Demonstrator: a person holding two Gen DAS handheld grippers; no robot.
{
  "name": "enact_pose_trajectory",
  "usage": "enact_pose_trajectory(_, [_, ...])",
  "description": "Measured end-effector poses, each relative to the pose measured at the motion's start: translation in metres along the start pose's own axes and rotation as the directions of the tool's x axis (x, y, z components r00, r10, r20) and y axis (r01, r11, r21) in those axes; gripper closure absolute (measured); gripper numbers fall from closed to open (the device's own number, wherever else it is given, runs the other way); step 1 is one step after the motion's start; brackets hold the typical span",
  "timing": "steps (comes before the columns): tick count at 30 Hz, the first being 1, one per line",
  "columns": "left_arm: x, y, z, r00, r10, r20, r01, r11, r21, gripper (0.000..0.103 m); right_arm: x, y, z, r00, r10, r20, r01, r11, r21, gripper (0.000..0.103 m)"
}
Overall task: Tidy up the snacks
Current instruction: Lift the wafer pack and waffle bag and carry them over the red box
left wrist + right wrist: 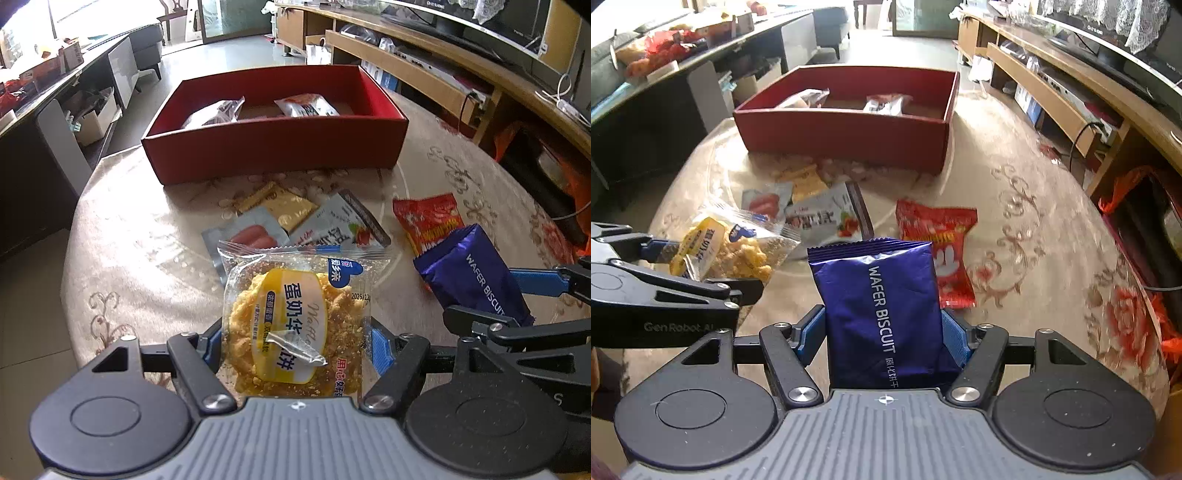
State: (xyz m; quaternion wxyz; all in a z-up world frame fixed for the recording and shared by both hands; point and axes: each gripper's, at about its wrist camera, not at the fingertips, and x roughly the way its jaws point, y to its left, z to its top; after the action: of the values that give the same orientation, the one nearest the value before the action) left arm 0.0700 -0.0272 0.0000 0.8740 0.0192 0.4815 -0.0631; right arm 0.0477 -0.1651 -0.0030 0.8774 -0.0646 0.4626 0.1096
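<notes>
Path to red box [273, 147] partly blocked: near wall stands up, loose packets [295, 221] lie just before it. Inside, two packets [258, 109] at back; front floor free. Grippers flank each other closely.

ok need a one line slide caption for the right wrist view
Right gripper holds a purple wafer biscuit pack above the table, red box ahead.
</notes>
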Motion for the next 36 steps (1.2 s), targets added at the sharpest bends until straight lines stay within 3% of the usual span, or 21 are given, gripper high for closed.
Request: enact_pose_trajectory(36, [0.023,0.018,0.113,0.988,0.084,0.127,-0.078,0.996,-0.052,0.033,0.022,-0.024,0.107,0.992,0.003,0.127,-0.010,0.999,0.052,0.031])
